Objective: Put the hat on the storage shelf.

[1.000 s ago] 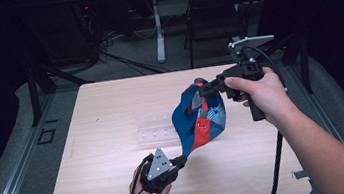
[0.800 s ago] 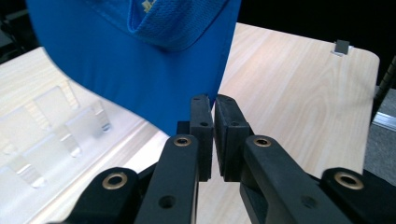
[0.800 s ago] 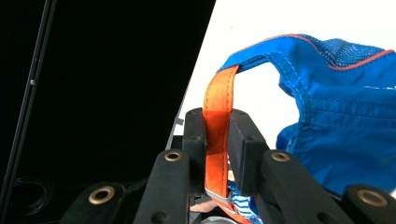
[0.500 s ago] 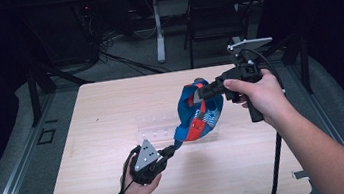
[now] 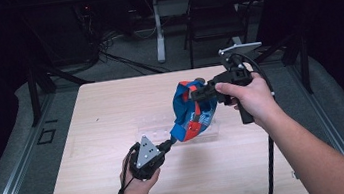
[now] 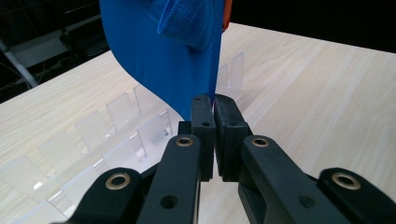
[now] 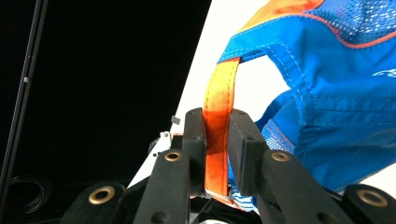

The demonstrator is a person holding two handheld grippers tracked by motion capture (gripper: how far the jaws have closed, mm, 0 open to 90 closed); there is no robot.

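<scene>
A blue cap (image 5: 189,112) with orange and red trim hangs above the table between both grippers. My right gripper (image 5: 195,94) is raised at the right and is shut on the cap's orange strap (image 7: 219,93), which runs between its jaws (image 7: 217,121). My left gripper (image 5: 170,141) sits low near the table's front, aimed up and to the right. Its jaws (image 6: 214,105) are shut on the lower blue edge of the cap (image 6: 159,60).
A clear plastic rack (image 5: 156,129) with upright dividers lies on the wooden table (image 5: 105,105) under the cap, and shows close by in the left gripper view (image 6: 116,140). Dark floor, cables and a chair stand beyond the far edge.
My left gripper has shifted a little to the left and away from the table's front edge, taking the cap's lower edge with it. The right hand has stayed in place.
</scene>
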